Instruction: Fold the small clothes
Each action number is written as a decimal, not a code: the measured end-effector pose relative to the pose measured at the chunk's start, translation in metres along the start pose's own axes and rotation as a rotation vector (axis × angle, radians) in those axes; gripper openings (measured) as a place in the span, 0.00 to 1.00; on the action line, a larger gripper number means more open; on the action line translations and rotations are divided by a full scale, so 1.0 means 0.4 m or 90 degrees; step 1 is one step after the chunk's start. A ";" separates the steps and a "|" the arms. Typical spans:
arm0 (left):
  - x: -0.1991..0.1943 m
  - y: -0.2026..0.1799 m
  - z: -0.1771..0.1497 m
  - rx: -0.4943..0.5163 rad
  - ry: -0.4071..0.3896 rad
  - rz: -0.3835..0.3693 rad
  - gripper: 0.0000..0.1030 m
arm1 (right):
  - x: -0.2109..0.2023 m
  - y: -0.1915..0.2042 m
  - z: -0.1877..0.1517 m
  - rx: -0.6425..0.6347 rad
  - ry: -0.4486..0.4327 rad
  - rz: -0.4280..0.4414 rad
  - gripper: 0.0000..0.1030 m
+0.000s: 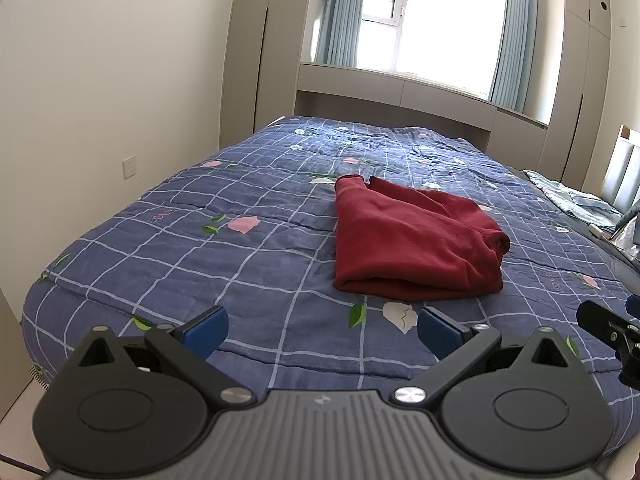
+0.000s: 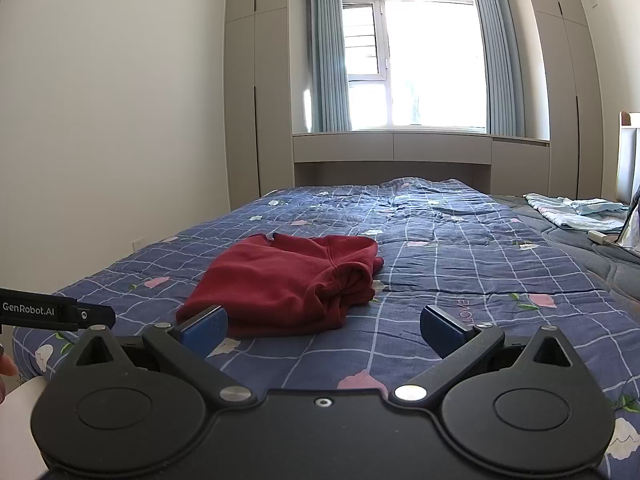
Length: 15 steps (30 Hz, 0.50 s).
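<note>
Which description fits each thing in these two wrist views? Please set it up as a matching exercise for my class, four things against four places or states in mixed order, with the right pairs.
Things:
1. red garment
2. light blue cloth
3. left gripper
4. curtains

Descriptions:
A. hanging at both sides of the window
B. lying folded over on the checked blue quilt
C. jaws open, holding nothing
D. crumpled at the far right side of the bed

Pairs: 1-B, 2-D, 3-C, 4-A
</note>
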State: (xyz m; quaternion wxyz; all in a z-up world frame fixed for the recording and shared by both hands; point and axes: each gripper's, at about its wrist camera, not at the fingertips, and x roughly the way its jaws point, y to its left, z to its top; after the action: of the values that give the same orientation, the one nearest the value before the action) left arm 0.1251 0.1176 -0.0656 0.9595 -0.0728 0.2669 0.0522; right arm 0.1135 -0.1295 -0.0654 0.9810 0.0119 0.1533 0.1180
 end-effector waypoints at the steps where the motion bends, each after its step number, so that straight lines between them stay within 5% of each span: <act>1: 0.000 0.000 0.000 0.000 0.000 0.000 1.00 | 0.000 0.000 0.000 0.000 0.000 0.000 0.99; 15: 0.000 0.001 -0.003 -0.002 0.005 -0.002 1.00 | 0.000 -0.001 -0.001 0.000 0.000 0.000 0.99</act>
State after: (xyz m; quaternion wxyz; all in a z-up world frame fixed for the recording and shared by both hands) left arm 0.1242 0.1175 -0.0667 0.9586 -0.0749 0.2702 0.0505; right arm 0.1134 -0.1298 -0.0657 0.9810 0.0122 0.1536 0.1181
